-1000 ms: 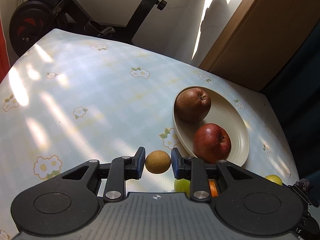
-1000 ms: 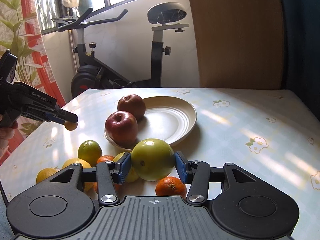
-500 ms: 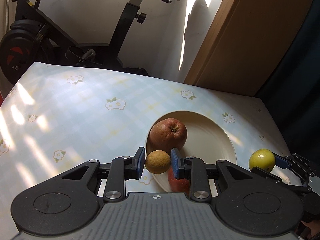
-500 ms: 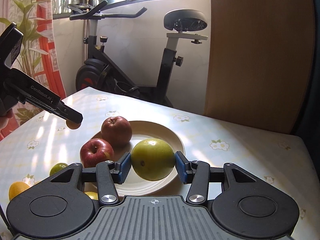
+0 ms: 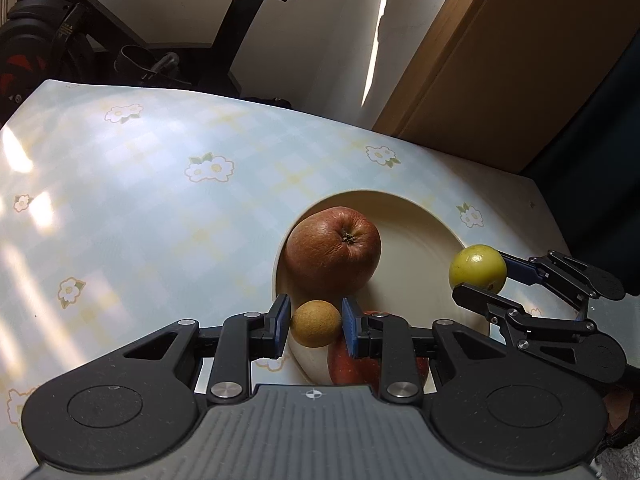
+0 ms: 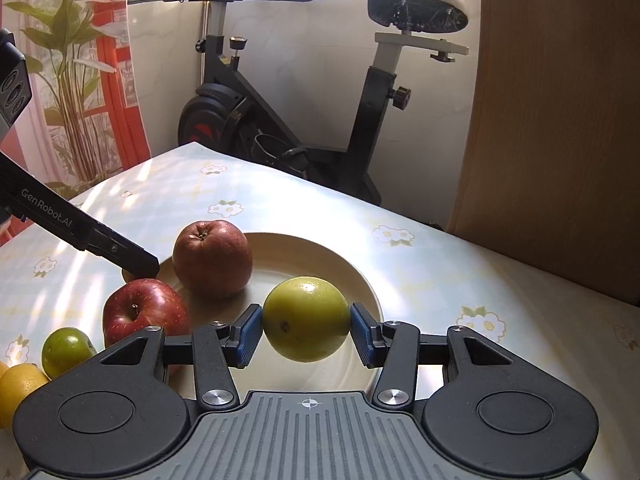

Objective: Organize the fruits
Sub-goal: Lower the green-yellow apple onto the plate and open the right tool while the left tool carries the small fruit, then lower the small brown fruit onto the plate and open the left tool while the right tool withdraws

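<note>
My left gripper (image 5: 315, 322) is shut on a small brown round fruit (image 5: 316, 323), held over the near rim of the cream plate (image 5: 416, 236). A brownish-red apple (image 5: 334, 252) sits on the plate just beyond it, and a red apple (image 5: 352, 364) lies partly hidden under my fingers. My right gripper (image 6: 306, 338) is shut on a green apple (image 6: 306, 318), held above the plate (image 6: 320, 256). In the right wrist view the brownish apple (image 6: 212, 258) and red apple (image 6: 144, 312) sit at the plate's left, with the left gripper's finger (image 6: 132, 258) beside them.
A green fruit (image 6: 66, 350) and a yellow fruit (image 6: 18, 390) lie on the flowered tablecloth (image 6: 460, 280) at the left. An exercise bike (image 6: 300, 92) stands behind the table, a wooden panel (image 6: 560, 120) at the right, and a plant (image 6: 68, 60) with red curtains at the left.
Both grippers have moved closer to the plate with their fruits. The left gripper's fruit now hangs over the plate's near rim; the green apple has come over the plate.
</note>
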